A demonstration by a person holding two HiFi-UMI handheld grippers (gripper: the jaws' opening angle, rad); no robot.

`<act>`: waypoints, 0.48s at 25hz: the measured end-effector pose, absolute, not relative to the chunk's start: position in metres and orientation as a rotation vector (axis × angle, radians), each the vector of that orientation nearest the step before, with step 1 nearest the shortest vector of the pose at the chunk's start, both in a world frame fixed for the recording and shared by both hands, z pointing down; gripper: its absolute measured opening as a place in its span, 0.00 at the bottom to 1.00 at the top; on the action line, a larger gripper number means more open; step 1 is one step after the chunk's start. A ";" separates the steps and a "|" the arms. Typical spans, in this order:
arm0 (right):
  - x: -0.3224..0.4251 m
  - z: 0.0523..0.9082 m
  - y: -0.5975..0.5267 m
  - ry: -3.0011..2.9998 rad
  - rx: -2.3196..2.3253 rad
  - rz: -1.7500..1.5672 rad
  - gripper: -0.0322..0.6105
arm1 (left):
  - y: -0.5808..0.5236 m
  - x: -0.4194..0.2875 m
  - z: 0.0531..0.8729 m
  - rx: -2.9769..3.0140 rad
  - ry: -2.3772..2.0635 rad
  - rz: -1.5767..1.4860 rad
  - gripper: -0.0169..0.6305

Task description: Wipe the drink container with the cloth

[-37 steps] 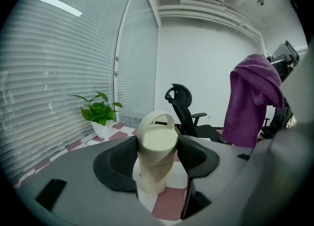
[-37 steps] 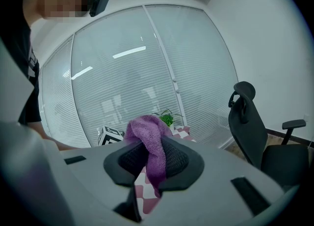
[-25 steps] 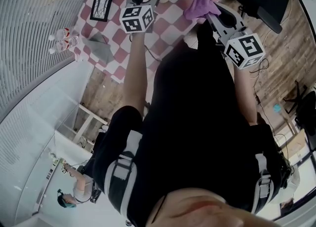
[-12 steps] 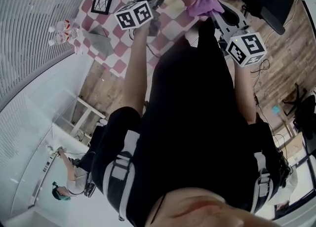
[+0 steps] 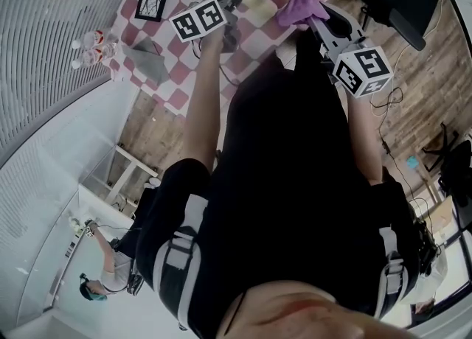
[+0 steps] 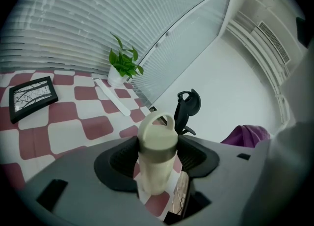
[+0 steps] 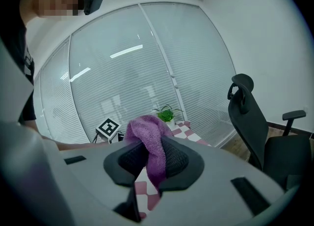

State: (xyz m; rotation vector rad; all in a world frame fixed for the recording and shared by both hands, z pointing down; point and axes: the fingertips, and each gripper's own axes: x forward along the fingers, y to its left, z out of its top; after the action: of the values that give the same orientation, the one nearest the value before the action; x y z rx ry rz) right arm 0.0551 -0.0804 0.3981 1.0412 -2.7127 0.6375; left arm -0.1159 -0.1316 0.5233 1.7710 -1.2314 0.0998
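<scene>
- The left gripper (image 6: 157,163) is clamped on the drink container (image 6: 156,151), a cream bottle with a loop handle on its lid. The ribbed pads (image 6: 122,158) press on either side of the body just under the lid. The lid stands above the fingers and the base hangs below them.
- The container leans a little and appears to be lifted clear of the checked table (image 6: 68,127), whose red and white squares show beneath the fingers. This is probably so its sides can be reached all round.
- The right gripper (image 7: 152,161) is closed on the purple cloth (image 7: 147,136). A wad bunches above the fingertips and a tail hangs between and below them — a soft face pushed out ahead of the fingers, likely for rubbing.
- In the head view the two grippers sit side by side over the table. The cloth is near the container, to the right of the left fingers, but appears apart from it — no contact shows, so the wiping stroke seems not yet made.
- Beyond the left fingers, well apart from them, a black picture frame (image 6: 32,97) lies on the table and a potted plant (image 6: 122,65) stands at its far edge.
</scene>
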 end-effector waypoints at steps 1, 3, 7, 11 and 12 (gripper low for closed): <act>0.052 0.397 -0.081 -2.723 1.030 0.646 0.19 | -0.132 -0.117 0.524 1.766 -1.232 0.092 0.44; 0.043 0.394 -0.085 -2.753 1.007 0.665 0.19 | -0.134 -0.119 0.525 1.756 -1.230 0.075 0.44; 0.018 0.383 -0.098 -2.814 0.953 0.643 0.19 | -0.135 -0.124 0.528 1.734 -1.231 0.048 0.44; -0.009 0.368 -0.113 -2.890 0.897 0.640 0.19 | -0.133 -0.128 0.532 1.697 -1.230 0.029 0.44; -0.014 0.364 -0.117 -2.904 0.887 0.643 0.19 | -0.132 -0.130 0.533 1.686 -1.230 0.020 0.44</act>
State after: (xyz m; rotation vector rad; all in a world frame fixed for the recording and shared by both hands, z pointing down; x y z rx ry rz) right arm -0.0141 -0.1171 0.3642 0.8867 -2.9041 0.6429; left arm -0.1295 -0.1320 0.5326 1.6855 -1.2296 0.0203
